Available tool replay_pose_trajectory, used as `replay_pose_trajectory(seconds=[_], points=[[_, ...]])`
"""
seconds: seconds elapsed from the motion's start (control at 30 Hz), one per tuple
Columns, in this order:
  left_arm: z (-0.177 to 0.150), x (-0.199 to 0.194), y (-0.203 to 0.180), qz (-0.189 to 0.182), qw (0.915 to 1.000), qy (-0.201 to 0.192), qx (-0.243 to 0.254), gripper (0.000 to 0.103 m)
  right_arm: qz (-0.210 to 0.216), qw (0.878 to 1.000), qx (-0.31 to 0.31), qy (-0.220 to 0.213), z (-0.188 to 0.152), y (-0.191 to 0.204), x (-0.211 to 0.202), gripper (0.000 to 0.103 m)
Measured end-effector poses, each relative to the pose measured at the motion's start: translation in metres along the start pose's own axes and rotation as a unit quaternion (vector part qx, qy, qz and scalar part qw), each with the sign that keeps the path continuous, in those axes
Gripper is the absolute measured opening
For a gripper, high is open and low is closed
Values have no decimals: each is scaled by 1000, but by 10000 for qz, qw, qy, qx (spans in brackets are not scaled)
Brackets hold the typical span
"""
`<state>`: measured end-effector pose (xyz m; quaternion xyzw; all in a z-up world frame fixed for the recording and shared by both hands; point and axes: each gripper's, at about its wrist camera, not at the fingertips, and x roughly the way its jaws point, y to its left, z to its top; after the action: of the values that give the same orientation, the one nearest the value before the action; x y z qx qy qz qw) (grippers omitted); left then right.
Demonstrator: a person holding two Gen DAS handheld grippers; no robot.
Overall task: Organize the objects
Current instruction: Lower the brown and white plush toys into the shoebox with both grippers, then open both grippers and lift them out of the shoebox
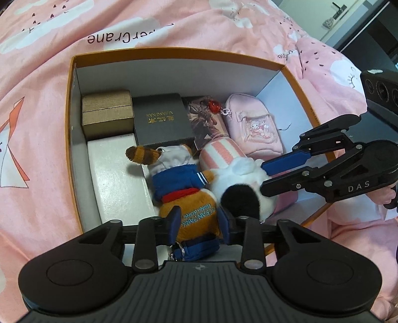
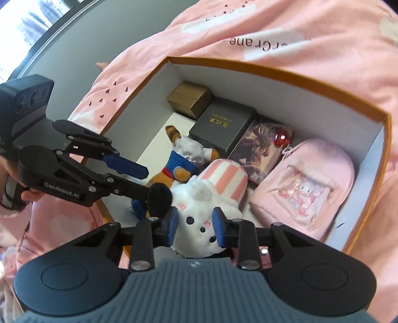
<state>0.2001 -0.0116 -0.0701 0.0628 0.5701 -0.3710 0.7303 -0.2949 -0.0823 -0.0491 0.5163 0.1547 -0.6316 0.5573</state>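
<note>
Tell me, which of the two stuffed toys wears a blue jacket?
The brown red-panda plush, held by the left gripper. The other, a white bunny plush, wears pink stripes.

Brown raccoon plush (image 1: 184,188) lies face down in the orange box (image 1: 71,104). White bunny plush (image 2: 206,206) is touching it, face up.

Pink printed bedding (image 1: 174,22) (cloud pattern), window (image 2: 29,20)

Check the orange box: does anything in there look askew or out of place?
The boxes at the back sit squarely packed. The red panda plush lies tilted across the white box, gripped by the left claw. The white bunny plush, in the right claw, leans against it.
</note>
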Motion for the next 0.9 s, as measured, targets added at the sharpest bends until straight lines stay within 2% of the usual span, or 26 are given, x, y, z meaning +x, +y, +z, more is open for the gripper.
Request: replay_pose_trajectory(seconds=[0.17,0.27,0.53,0.7,0.8,0.9], points=[[3,6,1,58,9999,100,66,36,-45,9994,333,127,3,-3,11,29],[4,16,-1,219,9995,176,152,35,-53,9987,474,154,4,-5,14,29],[2,16,-1,273,9995,106,80,35,-253,9984,486,129,1,-1,18,29],[-3,8,-4,341,9994,6,88,42,-447,9985,268,-160,-3,8,9,37],[-7,-1,-8,389,9991,-154,94,45,-576,9974,191,-385,-10,14,-2,43],[-12,-14,-12,384,9985,-395,76,48,-660,9956,144,-655,-18,22,-17,44]])
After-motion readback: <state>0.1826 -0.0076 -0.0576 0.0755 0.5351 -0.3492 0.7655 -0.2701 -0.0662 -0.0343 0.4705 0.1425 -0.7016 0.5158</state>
